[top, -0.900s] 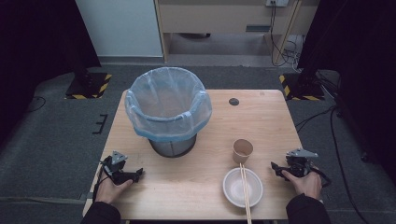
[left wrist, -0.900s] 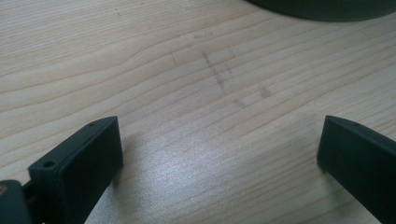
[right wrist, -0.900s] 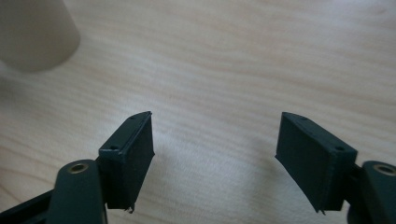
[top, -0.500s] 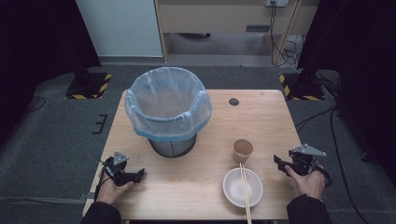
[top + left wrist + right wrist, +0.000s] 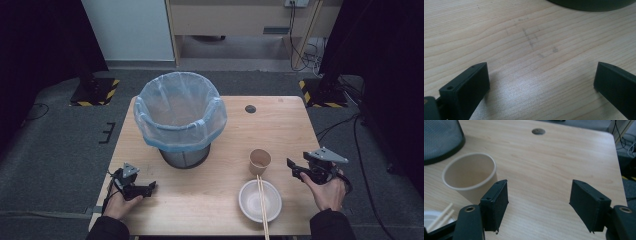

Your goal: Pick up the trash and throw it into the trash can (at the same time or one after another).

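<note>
High view: a wooden counter carries a mesh waste bin lined with a pale blue plastic bag, standing toward the far left part of the top. Nearer the person, right of centre, a paper cup stands upright and open, and just in front of it sits a white bowl. A pair of chopsticks lies across the bowl, one end close to the cup's base, the other end running out past the near edge of the counter. A small dark round plug sits in the wood near the far edge.

The left gripper rests low on the near left corner of the counter, held in the left hand, in front of the bin and well apart from the cup and bowl. In the left gripper view its jaws are spread wide with bare wood between them, and the bin's dark base edge shows at the top.

The right gripper is held in the right hand at the near right edge of the counter, pointing left toward the cup, near it but not touching. In the right gripper view its jaws are spread wide with nothing between them; the cup stands just beyond the left-hand jaw, and the chopstick ends and bowl rim show at the lower left corner.
</note>
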{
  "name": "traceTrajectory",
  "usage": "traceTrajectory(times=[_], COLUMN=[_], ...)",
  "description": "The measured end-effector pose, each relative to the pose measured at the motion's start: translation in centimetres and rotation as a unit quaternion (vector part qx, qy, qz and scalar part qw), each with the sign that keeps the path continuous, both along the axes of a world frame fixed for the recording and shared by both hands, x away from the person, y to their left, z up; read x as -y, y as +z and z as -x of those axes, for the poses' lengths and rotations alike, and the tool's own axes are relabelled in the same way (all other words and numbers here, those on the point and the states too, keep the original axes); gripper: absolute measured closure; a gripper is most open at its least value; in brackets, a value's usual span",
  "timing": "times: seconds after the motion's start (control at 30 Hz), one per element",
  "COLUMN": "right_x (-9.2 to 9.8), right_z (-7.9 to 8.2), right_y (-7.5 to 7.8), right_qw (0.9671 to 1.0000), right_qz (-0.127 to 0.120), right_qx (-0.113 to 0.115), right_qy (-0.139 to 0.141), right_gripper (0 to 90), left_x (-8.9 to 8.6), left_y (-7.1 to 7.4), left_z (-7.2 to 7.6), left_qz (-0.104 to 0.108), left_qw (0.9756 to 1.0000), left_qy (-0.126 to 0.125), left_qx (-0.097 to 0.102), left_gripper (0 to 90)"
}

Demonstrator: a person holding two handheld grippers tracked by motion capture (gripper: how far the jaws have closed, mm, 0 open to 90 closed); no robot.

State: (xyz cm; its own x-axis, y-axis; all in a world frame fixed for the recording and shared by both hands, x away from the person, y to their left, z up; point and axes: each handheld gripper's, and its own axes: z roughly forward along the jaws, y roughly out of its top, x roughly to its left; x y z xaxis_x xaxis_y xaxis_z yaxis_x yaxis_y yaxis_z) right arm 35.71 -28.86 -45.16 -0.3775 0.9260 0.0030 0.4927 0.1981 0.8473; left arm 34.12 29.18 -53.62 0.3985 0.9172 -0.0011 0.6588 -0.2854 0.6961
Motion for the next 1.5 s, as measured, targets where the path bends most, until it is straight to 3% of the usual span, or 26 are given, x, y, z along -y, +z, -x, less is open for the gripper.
traceTrajectory(times=[0.3,0.5,0.6,0.63,0.9,1.07,1.33,1.37,1.5], right_x=[-1.6,-2.5,-3.1,-3.4,-4.7,-5.0,-5.6,-5.7,-5.9], right_z=[-0.3,-1.4,-2.1,-2.4,-4.2,-5.0,-5.6,-5.7,-5.9], right_y=[2.8,4.3,4.8,5.0,4.0,2.7,1.0,0.5,-0.4], right_qw=[0.9993,0.9986,0.9982,0.9987,0.9982,0.9978,0.9958,0.9947,0.9924], right_qz=[0.009,0.011,0.001,-0.007,-0.018,-0.01,-0.004,-0.002,0.006], right_qx=[0.033,0.044,0.051,0.037,0.028,0.0,-0.035,-0.051,-0.076], right_qy=[0.019,0.027,0.032,0.034,0.049,0.066,0.084,0.089,0.096], right_gripper=[31.2,31.7,34.6,35.0,42.1,51.9,58.9,61.1,63.3], left_x=[0.2,0.3,0.4,0.4,0.4,0.4,0.4,0.5,0.5], left_y=[0.0,0.0,0.0,0.0,0.0,0.0,0.0,0.0,0.0], left_z=[0.1,0.1,0.2,0.2,0.2,0.2,0.1,0.1,0.1], left_qz=[0.0,0.0,0.0,0.0,0.0,0.0,0.001,0.0,0.001], left_qw=[1.0,1.0,1.0,1.0,1.0,1.0,1.0,1.0,1.0], left_qy=[-0.002,-0.004,-0.005,-0.005,-0.006,-0.006,-0.007,-0.007,-0.008], left_qx=[0.0,0.0,0.0,0.0,0.0,0.0,0.0,0.0,0.0], left_gripper=[0.0,0.0,0.0,0.0,0.0,0.0,0.0,0.0,0.0])
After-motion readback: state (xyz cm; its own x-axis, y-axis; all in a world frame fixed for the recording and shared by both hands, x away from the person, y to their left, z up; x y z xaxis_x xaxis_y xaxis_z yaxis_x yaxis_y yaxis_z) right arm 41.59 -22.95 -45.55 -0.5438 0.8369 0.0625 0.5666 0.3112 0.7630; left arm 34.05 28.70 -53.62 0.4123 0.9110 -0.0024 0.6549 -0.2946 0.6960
